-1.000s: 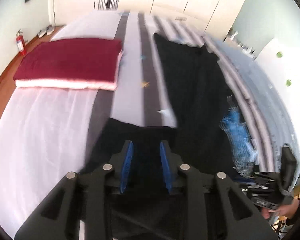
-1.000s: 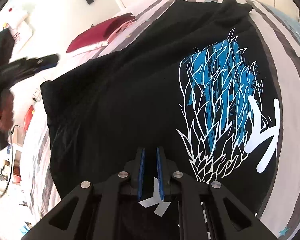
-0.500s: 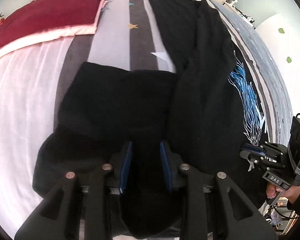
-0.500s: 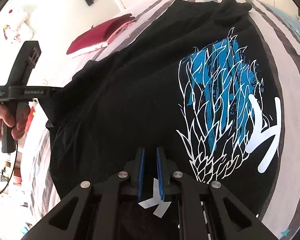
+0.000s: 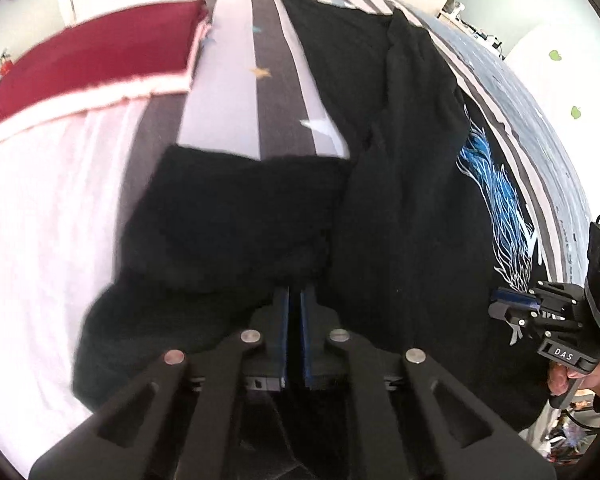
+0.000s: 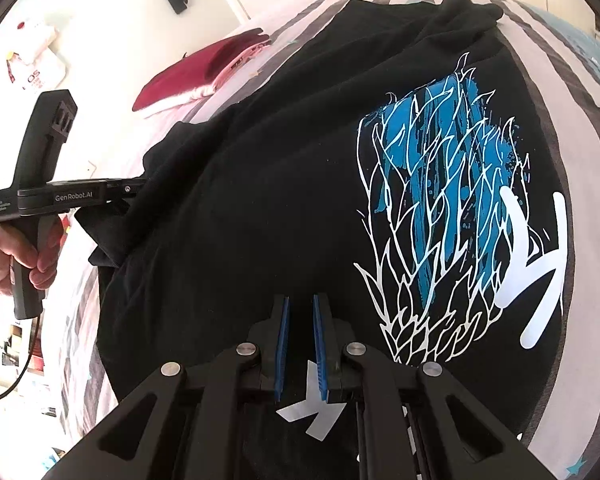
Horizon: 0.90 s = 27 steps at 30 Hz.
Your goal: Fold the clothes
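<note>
A black T-shirt (image 6: 260, 208) with a blue and white print (image 6: 440, 216) lies spread on the striped bed. In the left wrist view the shirt (image 5: 400, 160) runs up the right side, with its sleeve (image 5: 240, 208) spread out to the left. My left gripper (image 5: 294, 300) is shut on the black fabric at the base of the sleeve; it also shows in the right wrist view (image 6: 136, 188), pinching the shirt's left edge. My right gripper (image 6: 300, 308) is nearly closed on the shirt's hem just left of the print; it also shows in the left wrist view (image 5: 500, 302).
A folded dark red garment (image 5: 96, 60) on a pink one lies on the bed at far left, also in the right wrist view (image 6: 204, 68). The striped bedsheet (image 5: 236, 92) lies between it and the shirt. White wardrobes stand behind the bed.
My left gripper has closed from open onto the black fabric by the sleeve. The right gripper has stayed in place on the hem.
</note>
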Available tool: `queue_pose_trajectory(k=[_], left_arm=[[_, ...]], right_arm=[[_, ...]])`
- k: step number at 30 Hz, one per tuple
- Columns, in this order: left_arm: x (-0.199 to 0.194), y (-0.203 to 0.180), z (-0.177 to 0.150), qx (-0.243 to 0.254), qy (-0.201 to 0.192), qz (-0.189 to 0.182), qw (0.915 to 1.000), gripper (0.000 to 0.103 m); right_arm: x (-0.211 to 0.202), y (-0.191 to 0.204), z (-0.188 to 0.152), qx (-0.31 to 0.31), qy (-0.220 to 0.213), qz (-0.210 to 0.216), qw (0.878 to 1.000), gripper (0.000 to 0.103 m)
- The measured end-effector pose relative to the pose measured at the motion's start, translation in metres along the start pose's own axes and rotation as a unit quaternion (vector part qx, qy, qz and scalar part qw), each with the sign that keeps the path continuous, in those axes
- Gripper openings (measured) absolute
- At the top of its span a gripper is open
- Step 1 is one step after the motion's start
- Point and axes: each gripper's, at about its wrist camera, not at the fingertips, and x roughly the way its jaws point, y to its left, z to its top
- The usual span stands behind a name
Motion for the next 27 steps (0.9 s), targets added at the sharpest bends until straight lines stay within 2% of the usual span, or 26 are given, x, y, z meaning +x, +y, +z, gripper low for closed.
queue_pose_trajectory(k=[7, 8, 11, 14, 15, 18, 20, 24, 27], left_arm=[[-0.020, 0.047, 0.040, -0.026, -0.052, 0.050, 0.9970, 0.004], [-0.019, 0.053, 0.047, -0.028, -0.055, 0.053, 0.9967, 0.005], [-0.003, 0.058, 0.057, -0.031, -0.031, 0.058, 0.9974, 0.009], [-0.006, 0.061, 0.058, -0.021, -0.051, 0.089, 0.9945, 0.011], [-0.013, 0.062, 0.057, -0.029, -0.066, 0.093, 0.9930, 0.012], [-0.033, 0.079, 0.050, -0.071, -0.096, 0.085, 0.9892, 0.026], [-0.042, 0.090, 0.039, -0.097, -0.092, 0.091, 0.9868, 0.027], [-0.059, 0.110, 0.000, -0.138, -0.075, 0.073, 0.9849, 0.027], [-0.073, 0.109, -0.032, -0.149, -0.063, 0.074, 0.9841, 0.027]], right_arm=[[0.000, 0.001, -0.001, 0.001, -0.002, -0.002, 1.000, 0.011], [0.001, 0.001, -0.001, 0.001, -0.002, -0.002, 1.000, 0.012], [0.001, 0.001, -0.001, 0.001, -0.003, -0.003, 1.000, 0.012], [0.000, 0.001, -0.002, 0.001, -0.004, -0.004, 1.000, 0.012], [0.000, 0.001, -0.002, 0.001, -0.004, -0.004, 1.000, 0.012], [0.000, 0.002, -0.003, 0.001, -0.005, -0.005, 1.000, 0.012], [0.001, 0.002, -0.003, 0.001, -0.005, -0.006, 1.000, 0.012], [0.001, 0.003, -0.003, 0.001, -0.006, -0.007, 1.000, 0.012], [0.001, 0.003, -0.003, 0.002, -0.007, -0.008, 1.000, 0.012]])
